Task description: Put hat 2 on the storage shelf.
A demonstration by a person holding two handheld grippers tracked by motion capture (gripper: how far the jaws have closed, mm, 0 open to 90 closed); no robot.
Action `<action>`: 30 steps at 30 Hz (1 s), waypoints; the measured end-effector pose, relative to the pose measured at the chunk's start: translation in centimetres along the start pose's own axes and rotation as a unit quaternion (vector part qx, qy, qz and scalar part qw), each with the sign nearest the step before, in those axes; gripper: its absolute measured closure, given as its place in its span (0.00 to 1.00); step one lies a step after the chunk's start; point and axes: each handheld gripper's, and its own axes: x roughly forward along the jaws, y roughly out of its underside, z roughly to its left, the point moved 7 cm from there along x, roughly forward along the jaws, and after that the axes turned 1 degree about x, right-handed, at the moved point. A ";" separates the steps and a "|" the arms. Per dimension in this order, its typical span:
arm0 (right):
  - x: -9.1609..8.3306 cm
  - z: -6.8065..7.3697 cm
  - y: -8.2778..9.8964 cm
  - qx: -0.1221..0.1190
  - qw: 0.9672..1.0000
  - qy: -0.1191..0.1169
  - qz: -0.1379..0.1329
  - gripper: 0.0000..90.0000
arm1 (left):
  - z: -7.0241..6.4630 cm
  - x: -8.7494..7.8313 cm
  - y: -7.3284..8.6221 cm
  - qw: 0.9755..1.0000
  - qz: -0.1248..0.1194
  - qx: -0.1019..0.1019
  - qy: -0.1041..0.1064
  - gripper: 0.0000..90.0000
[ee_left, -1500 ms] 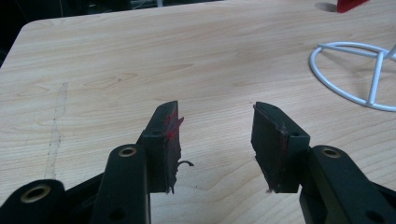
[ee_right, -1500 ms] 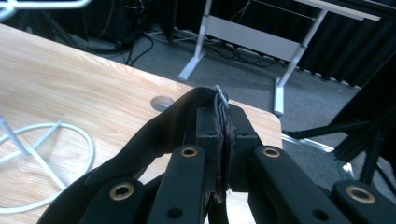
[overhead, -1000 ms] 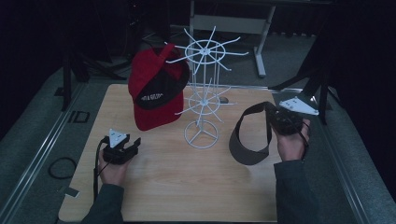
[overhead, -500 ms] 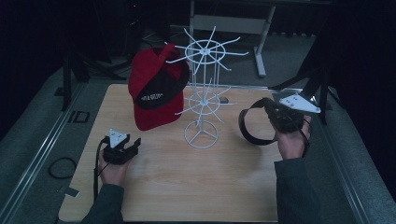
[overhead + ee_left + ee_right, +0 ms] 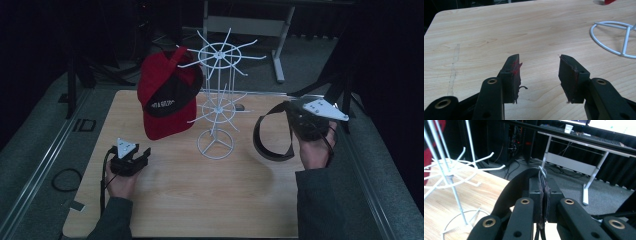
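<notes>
Black cap [image 5: 272,140] — clamped in right gripper [image 5: 295,122] (aloft)

dim, murky high view with black surroundings, brighter and sharper gripper views, soft blur at near edges

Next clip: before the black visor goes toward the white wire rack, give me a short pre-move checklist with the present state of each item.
1. Right tongs clamped on the black visor: ok, jaws shut on its strap in the right gripper view.
2. Visor lifted off the table: ok, it hangs from the tongs above its shadow.
3. Free hooks on the white wire rack facing the visor: ok, the prongs on that side are bare.
4. Red cap out of the path: ok, it hangs on the rack's far side.
5. Left tongs clear: ok, open, nothing between them, resting near the table's front.
6. Rack base steady: cannot tell.
</notes>
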 end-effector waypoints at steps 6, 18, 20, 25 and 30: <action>-0.4 0.8 -0.7 -0.004 1.000 -0.015 -0.012 0.96 | 0.0 0.0 0.0 1.000 0.000 -0.001 0.001 0.58; -0.8 0.9 -1.8 -0.002 0.999 -0.029 -0.028 0.96 | 0.0 0.0 0.0 1.000 0.000 0.001 0.000 0.58; -0.9 0.8 -2.0 0.000 0.999 -0.031 -0.030 0.96 | 0.0 0.0 0.0 1.000 0.000 0.002 0.000 0.58; -1.2 0.8 -2.4 0.011 0.998 -0.041 -0.041 0.96 | 0.0 0.1 0.0 1.000 0.001 0.001 0.000 0.58; -1.4 0.9 -2.7 0.021 0.997 -0.055 -0.050 0.96 | -0.1 0.0 0.0 1.000 0.001 0.001 0.001 0.58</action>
